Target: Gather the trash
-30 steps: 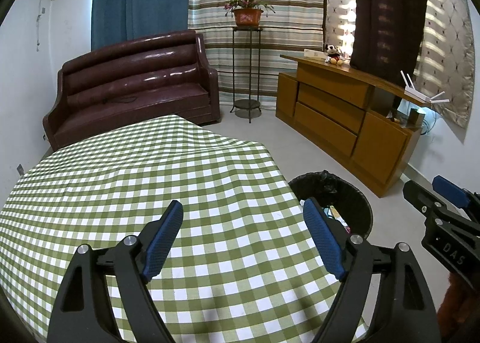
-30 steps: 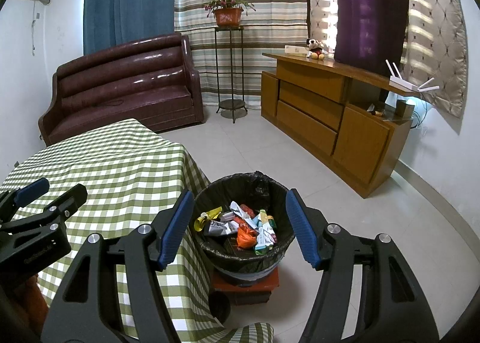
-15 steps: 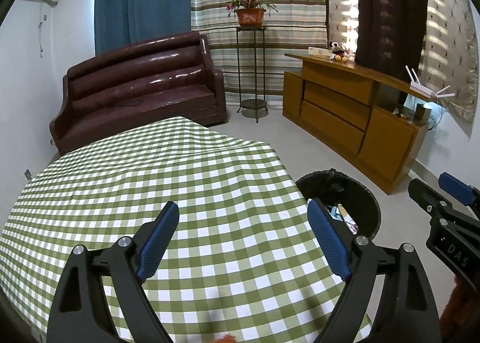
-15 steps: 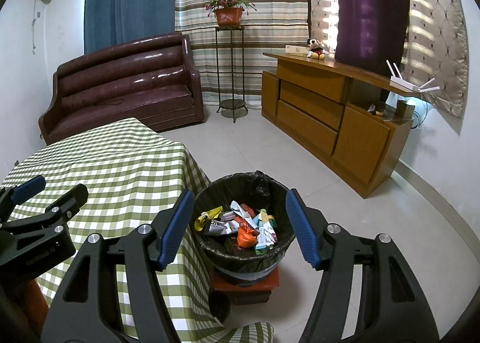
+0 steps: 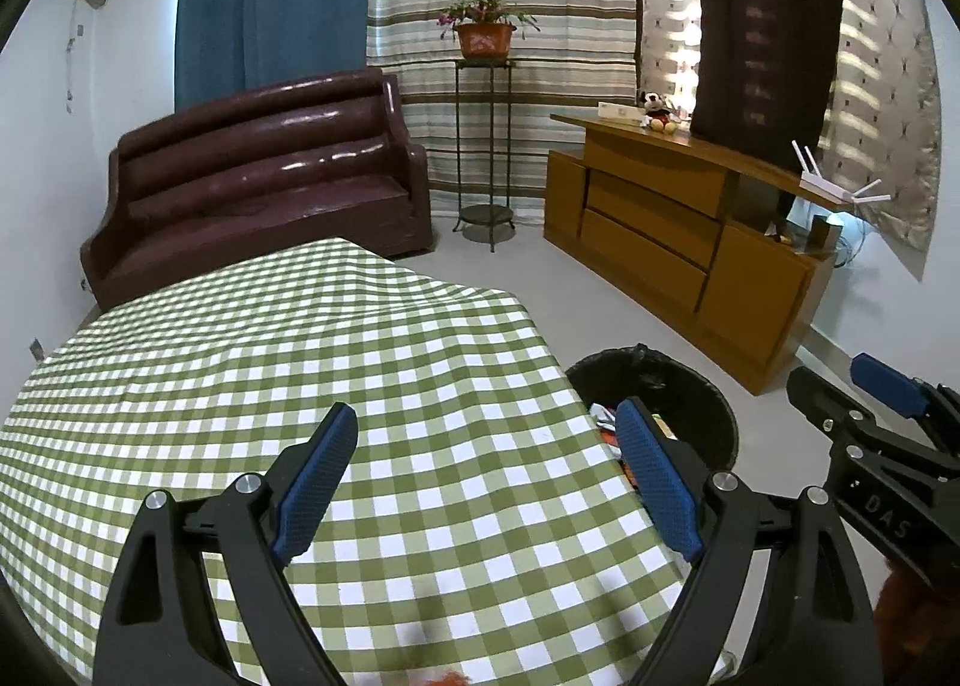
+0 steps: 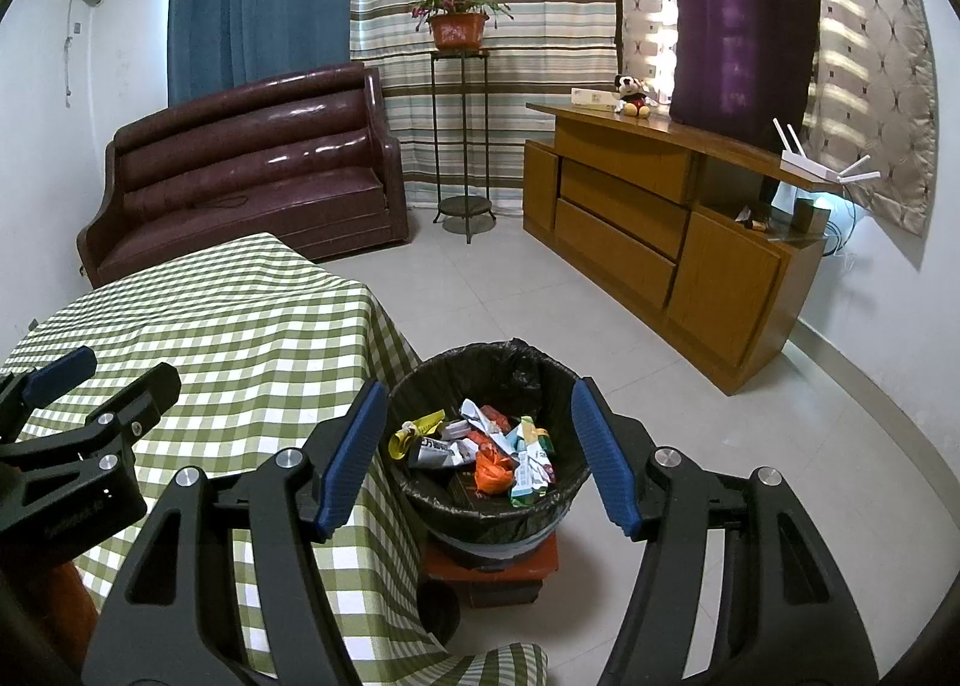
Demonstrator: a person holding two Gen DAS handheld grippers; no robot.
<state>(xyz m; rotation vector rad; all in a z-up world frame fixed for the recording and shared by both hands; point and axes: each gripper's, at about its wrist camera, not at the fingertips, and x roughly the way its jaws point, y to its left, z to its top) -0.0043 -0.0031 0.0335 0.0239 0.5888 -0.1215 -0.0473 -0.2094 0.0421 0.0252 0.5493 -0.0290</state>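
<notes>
A black-lined trash bin [image 6: 522,368] stands on a red stool beside the table, holding several wrappers [image 6: 480,446]. My right gripper [image 6: 477,446] is open and empty, hovering above the bin. My left gripper [image 5: 486,464] is open and empty above the green checked tablecloth [image 5: 270,356]. The bin [image 5: 696,392] shows at the table's right edge in the left wrist view. A small orange scrap [image 5: 444,679] peeks at the bottom edge of that view. The right gripper [image 5: 864,404] shows at the right there; the left gripper [image 6: 84,380] shows at the left in the right wrist view.
A brown leather sofa [image 5: 258,176] stands behind the table. A wooden sideboard [image 6: 660,230] runs along the right wall. A metal plant stand [image 6: 459,134] with a potted plant stands by the striped curtain. Grey tiled floor [image 6: 750,446] lies around the bin.
The left gripper has pulled back and tilted slightly, so the table looks farther and an orange scrap appears at the bottom edge. The right gripper has stayed still over the bin.
</notes>
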